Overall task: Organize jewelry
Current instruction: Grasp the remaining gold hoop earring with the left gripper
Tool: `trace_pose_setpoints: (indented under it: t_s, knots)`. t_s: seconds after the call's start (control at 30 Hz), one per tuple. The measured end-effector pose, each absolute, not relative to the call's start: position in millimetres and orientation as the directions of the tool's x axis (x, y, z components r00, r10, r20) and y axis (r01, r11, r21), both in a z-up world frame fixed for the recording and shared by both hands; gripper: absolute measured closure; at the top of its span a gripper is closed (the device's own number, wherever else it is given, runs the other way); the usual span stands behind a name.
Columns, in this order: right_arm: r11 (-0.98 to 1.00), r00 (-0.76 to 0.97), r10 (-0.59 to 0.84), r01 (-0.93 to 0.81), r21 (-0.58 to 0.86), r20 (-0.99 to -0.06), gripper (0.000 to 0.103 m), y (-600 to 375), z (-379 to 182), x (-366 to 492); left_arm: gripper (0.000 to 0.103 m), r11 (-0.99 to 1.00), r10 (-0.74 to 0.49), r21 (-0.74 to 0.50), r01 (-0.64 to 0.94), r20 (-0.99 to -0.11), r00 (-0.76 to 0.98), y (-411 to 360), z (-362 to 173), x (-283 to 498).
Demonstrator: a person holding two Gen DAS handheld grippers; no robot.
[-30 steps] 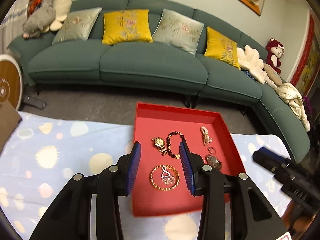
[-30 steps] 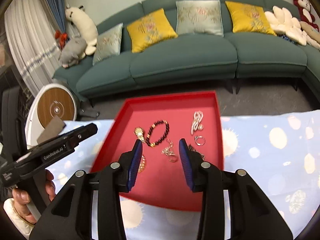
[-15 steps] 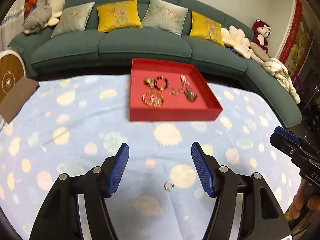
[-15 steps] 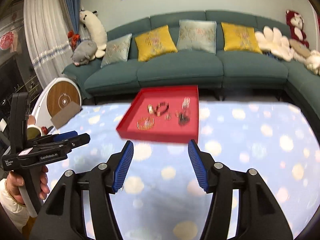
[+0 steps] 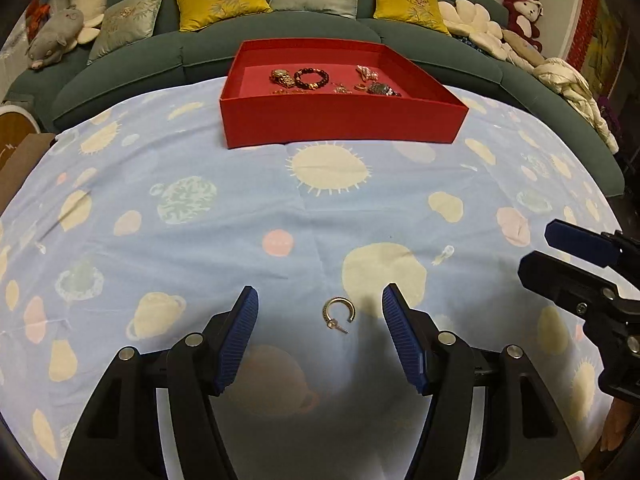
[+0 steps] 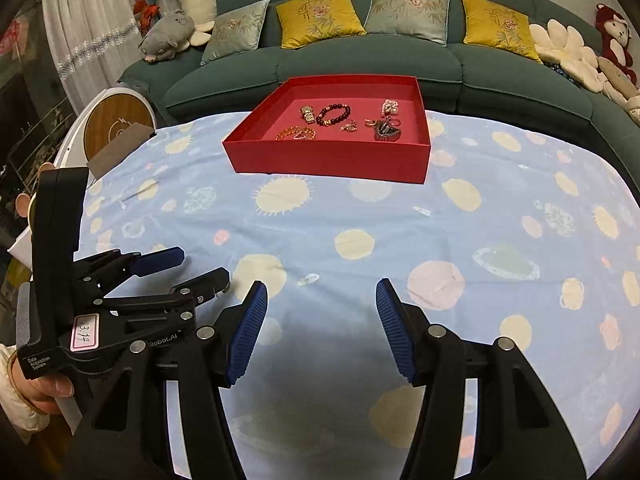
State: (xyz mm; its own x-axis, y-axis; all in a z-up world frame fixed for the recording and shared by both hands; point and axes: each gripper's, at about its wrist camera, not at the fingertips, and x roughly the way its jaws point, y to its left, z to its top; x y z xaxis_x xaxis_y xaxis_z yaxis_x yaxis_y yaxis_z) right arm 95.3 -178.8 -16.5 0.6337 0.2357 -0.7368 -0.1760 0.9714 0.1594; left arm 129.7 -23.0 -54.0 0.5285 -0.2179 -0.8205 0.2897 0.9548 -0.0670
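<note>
A green sofa (image 6: 360, 64) with yellow cushions (image 6: 318, 16) spans the top of the frame; plush toys (image 6: 168, 38) sit upper left.

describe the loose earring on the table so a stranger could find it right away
On the blue planet-print tablecloth, well in front of the red tray, a small open hoop earring lies between the open left gripper fingers. It is the only jewelry outside the tray: a gold C-shape with a post.
</note>
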Motion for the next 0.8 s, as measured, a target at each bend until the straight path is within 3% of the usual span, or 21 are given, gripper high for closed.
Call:
trace_pose_setpoints:
  t_s: [0.07,0.2,0.33,0.43,0.5,0.57,0.67,0.7,0.8]
  knots:
    - [0.975,0.627,0.222,-0.169,0.148,-0.747,0.048,-177.3,-24.6,98.6,0.051,0.948,-0.220,-0.058,0.312,-0.829,0.513,-28.1,-60.1,128.1]
    - [0.979,0.608,0.200,-0.158,0.130,-0.768,0.048,-176.7,-39.3,102.9,0.054,0.946,-0.196,-0.012,0.323,-0.816,0.544,-34.1,-63.6,124.5]
    - [0.982,0.589,0.179,-0.150,0.111,-0.788,0.048,-177.2,-54.6,106.8,0.078,0.948,-0.202,-0.017,0.317,-0.803,0.561,-33.1,-62.9,125.1]
    - [0.983,0.570,0.173,-0.145,0.109,-0.803,0.049,-177.5,-64.7,109.7,0.089,0.948,-0.209,-0.025,0.317,-0.801,0.561,-31.8,-62.4,127.0]
    - [0.985,0.583,0.160,-0.147,0.089,-0.797,0.051,-176.0,-66.3,108.6,0.089,0.946,-0.216,-0.030,0.324,-0.802,0.557,-31.4,-61.9,127.8]
    - [0.986,0.591,0.141,-0.155,0.060,-0.795,0.059,-172.4,-66.5,108.0,0.089,0.943,-0.228,-0.041,0.329,-0.802,0.552,-30.3,-61.2,127.6]
    - [0.984,0.591,0.155,-0.164,0.070,-0.792,0.081,-171.4,-65.4,108.5,0.089,0.939,-0.250,-0.063,0.339,-0.802,0.542,-30.0,-59.2,127.5]
    - [0.983,0.587,0.162,-0.168,0.076,-0.793,0.097,-171.2,-65.2,109.2,0.089,0.938,-0.257,-0.072,0.340,-0.802,0.539,-29.7,-57.8,127.2]
    - [0.980,0.582,0.185,-0.167,0.106,-0.792,0.102,-172.2,-62.9,109.7,0.089,0.935,-0.282,-0.098,0.342,-0.790,0.545,-27.8,-49.1,125.5]
